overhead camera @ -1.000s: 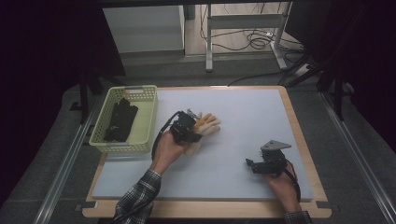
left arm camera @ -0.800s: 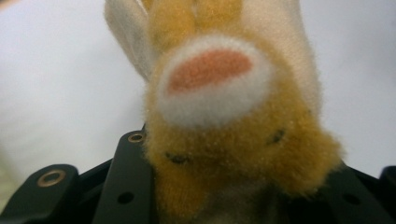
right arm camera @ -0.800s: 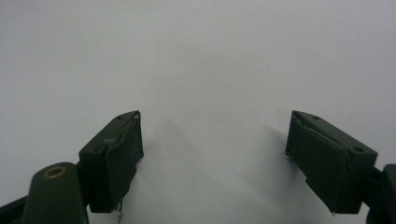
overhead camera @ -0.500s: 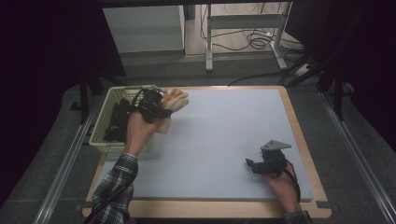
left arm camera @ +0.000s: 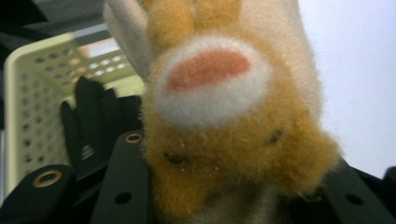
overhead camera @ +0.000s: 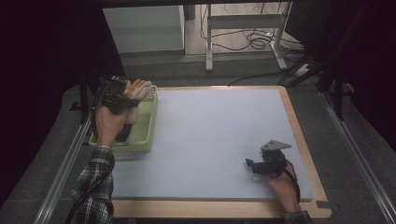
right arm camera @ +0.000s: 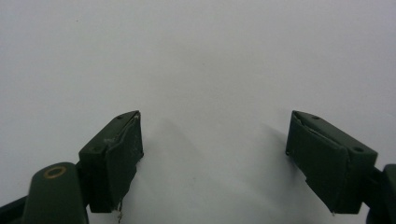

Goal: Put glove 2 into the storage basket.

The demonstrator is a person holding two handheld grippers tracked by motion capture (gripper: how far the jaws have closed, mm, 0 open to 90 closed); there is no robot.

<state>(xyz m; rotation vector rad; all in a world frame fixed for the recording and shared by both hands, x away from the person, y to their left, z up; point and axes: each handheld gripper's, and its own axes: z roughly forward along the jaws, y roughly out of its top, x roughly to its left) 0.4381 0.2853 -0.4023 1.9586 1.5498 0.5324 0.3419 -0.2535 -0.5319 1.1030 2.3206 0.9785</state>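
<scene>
The worktop lies in front of you as a pale sheet on a wooden board, with a pale green basket standing at its left edge. In that basket lies a black glove, flat against the perforated wall.

Your left hand-held gripper hangs over the far end of the basket, grasping a fuzzy tan-and-cream glove (an animal face with a pink patch ringed in white shows on it in the left gripper view). The black jaws press against this soft glove from both sides, low in that view, and the cream fingers of the glove extend past the basket's far rim in the high view. The glove is thus held above the basket, not resting in it.

Your right hand-held gripper rests near the right front corner of the worktop, well apart from the basket. It is released: the two jaws stand wide apart in the right gripper view, with bare worktop between them.
</scene>
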